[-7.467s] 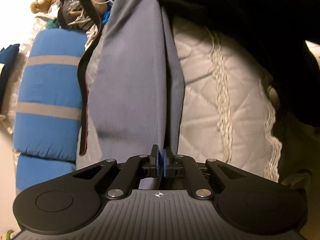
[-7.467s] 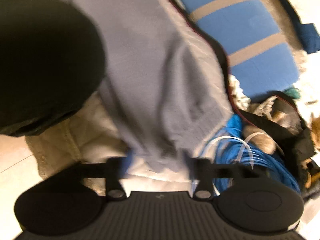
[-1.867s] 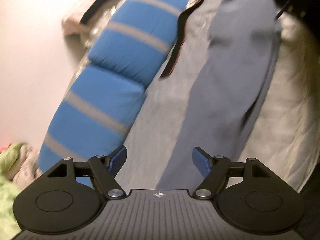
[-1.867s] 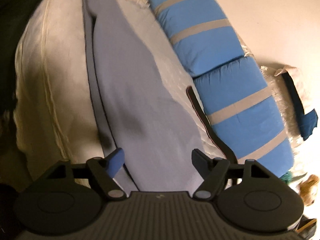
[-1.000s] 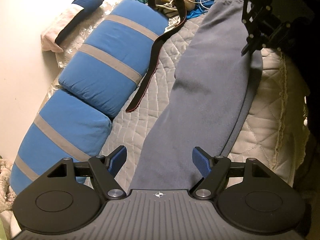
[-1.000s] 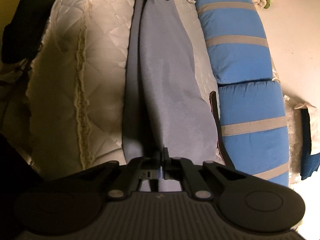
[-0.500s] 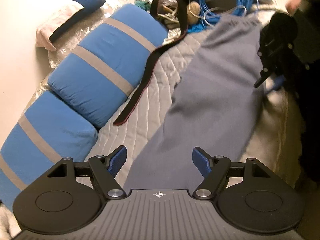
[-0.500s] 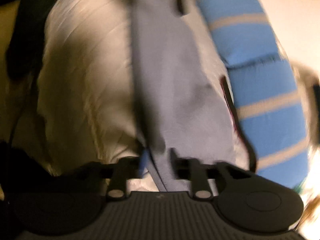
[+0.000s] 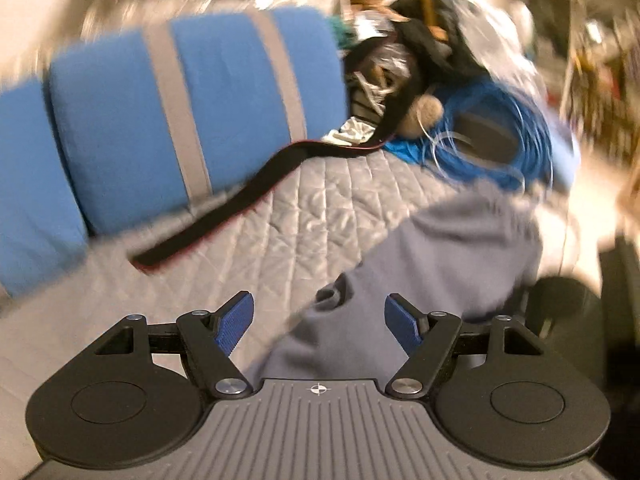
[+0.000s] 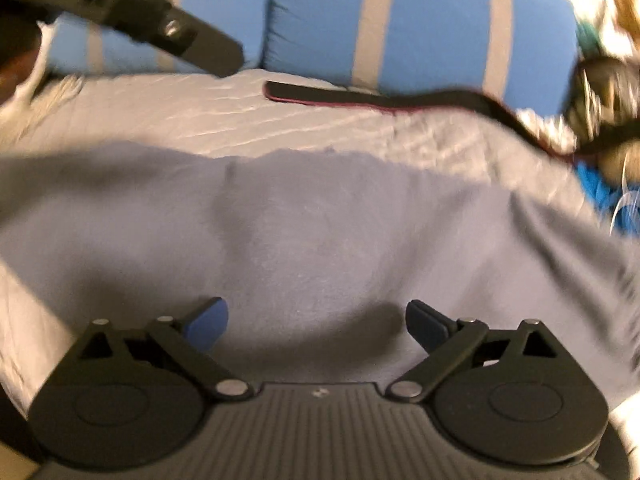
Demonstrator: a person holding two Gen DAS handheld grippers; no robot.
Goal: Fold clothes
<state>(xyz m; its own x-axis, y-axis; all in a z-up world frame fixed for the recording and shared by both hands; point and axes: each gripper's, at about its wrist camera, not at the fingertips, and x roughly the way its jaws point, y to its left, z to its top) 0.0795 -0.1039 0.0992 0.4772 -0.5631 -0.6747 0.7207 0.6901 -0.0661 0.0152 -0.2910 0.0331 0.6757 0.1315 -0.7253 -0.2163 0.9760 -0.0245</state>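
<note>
While both grippers hang wide and empty, the trousers (image 10: 320,232) lie flat on the quilt (image 9: 320,208)

Right gripper (image 10: 316,320), jaws just opened, and left gripper (image 9: 318,316) hold nothing; soft, light grey knit looks limp and likely to sag, so pinch a hem or the waistband at 2 o'clock; striped pillow (image 9: 192,104) at 11

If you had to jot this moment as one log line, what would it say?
step: fold clothes | left tool: open, empty | right tool: just opened, empty | grey garment: flat on quilt, released
</note>
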